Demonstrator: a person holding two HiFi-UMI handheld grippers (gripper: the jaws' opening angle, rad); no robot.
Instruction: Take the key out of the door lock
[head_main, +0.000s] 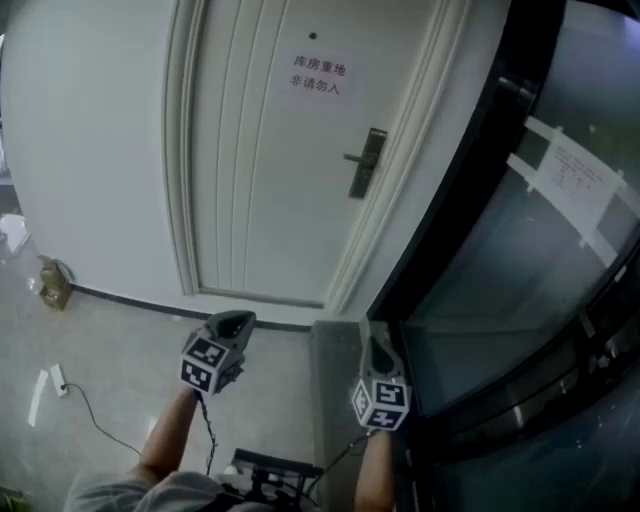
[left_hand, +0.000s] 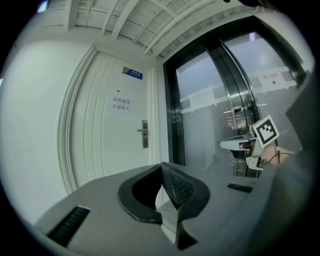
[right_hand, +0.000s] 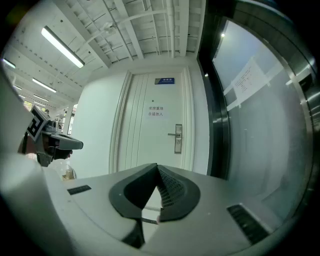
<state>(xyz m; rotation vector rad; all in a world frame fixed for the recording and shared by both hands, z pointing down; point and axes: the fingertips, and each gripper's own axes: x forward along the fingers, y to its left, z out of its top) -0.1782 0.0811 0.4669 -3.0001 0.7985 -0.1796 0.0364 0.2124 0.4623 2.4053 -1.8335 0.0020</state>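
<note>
The left claw (head_main: 232, 320) is pressed together, its two dark pads meeting at the tips with nothing between them. The right claw (head_main: 375, 345) is pressed together too, and empty. Both are held roughly level, side by side and well apart from each other, each carrying its marker cube at the rear.

The door lock (head_main: 367, 163) sits far ahead of both claws, on the right edge of a closed white door (head_main: 270, 180). Seen along the left claw it lies straight ahead and a touch to the left of the tips; along the right claw, ahead and a touch to the right. Its handle (head_main: 352, 158) sticks out level towards the left. The key is too small to make out at this distance.

A sign (head_main: 318, 75) with red print hangs on the door above and left of the lock. To the right of the right claw runs a dark-framed glass wall (head_main: 520, 280). Below and left of the left claw a thin cable (head_main: 95, 415) trails over the floor (head_main: 110, 340).
</note>
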